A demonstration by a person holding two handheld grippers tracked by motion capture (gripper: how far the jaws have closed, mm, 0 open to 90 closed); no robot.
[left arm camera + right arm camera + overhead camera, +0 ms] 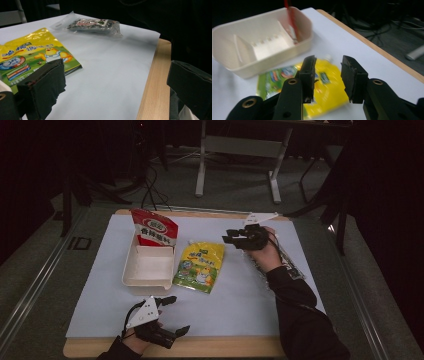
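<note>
The left gripper [172, 315] sits low at the near edge of the wooden desk [200, 347], its two black jaws spread wide apart with nothing between them. Just ahead of it stands the cream rectangular plastic box [148, 267], open at the top, and a red snack packet [155, 227] stands upright in the box's far end, leaning on the wall. Ahead and to the right of this gripper a yellow and green printed pouch [200, 266] lies flat on the white paper sheet [240, 305] that covers the desk, touching or just beside the box's right wall. In the left gripper view the pouch [30, 57] lies beyond the nearer jaw, and farther off rests a clear plastic bag of dark contents [96, 25]. The right gripper [229, 239] is held above the far right part of the sheet, pointing toward the pouch, jaws parted by a moderate gap and empty. In the right gripper view the pouch [329, 87] lies beneath and past the jaws, the box [262, 45] beyond it. The clear bag [285, 262] lies behind this gripper, under the hand and dark sleeve [300, 310]
</note>
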